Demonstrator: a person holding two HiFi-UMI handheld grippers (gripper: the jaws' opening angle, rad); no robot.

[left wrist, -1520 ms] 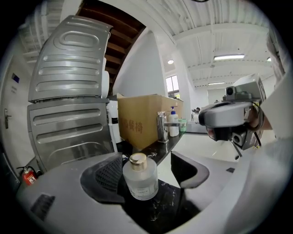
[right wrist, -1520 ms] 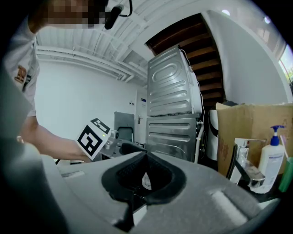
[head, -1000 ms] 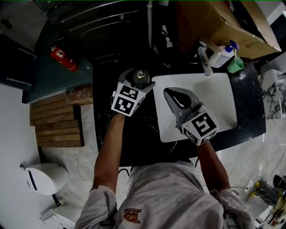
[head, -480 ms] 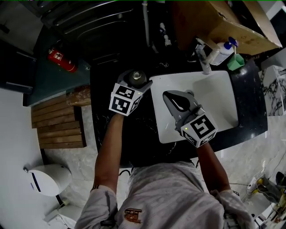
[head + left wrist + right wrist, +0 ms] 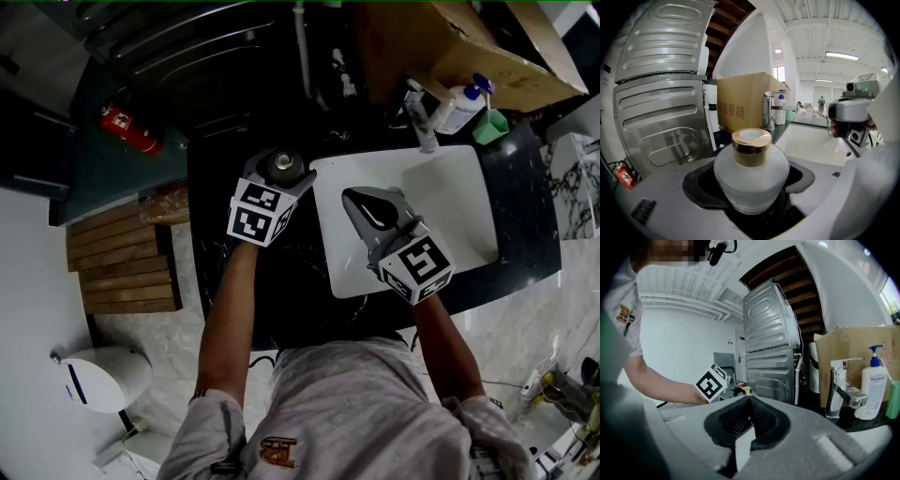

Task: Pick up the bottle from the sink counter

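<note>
— Dark worktop [image 5: 281,300], entry one: what is sitting on it?

— One white sink [image 5: 459,216], taking up the right part. Just left of the sink's rim, one frosted bottle [image 5: 751,173] with a gold cap is standing upright.

— Entry two, the left gripper [image 5: 279,180]?

— It is clasping the bottle. Both dark pads are pressing against the round body, one on each side, and the cap is sticking up above them. I cannot tell whether the base is resting on the worktop or riding clear of it.

— Entry three, the right gripper [image 5: 367,208]?

— It is hovering over the left part of the sink. Its jaws are meeting tip to tip, and nothing is lying between them.

— Back row?

— One chrome faucet [image 5: 419,117] is rising at the sink's far edge. One white pump dispenser [image 5: 461,111] and one green cup [image 5: 491,125] are standing just to its right, and a cardboard box [image 5: 450,47] is looming behind them. One red fire extinguisher [image 5: 125,127] is showing well off to the left of the worktop.
</note>
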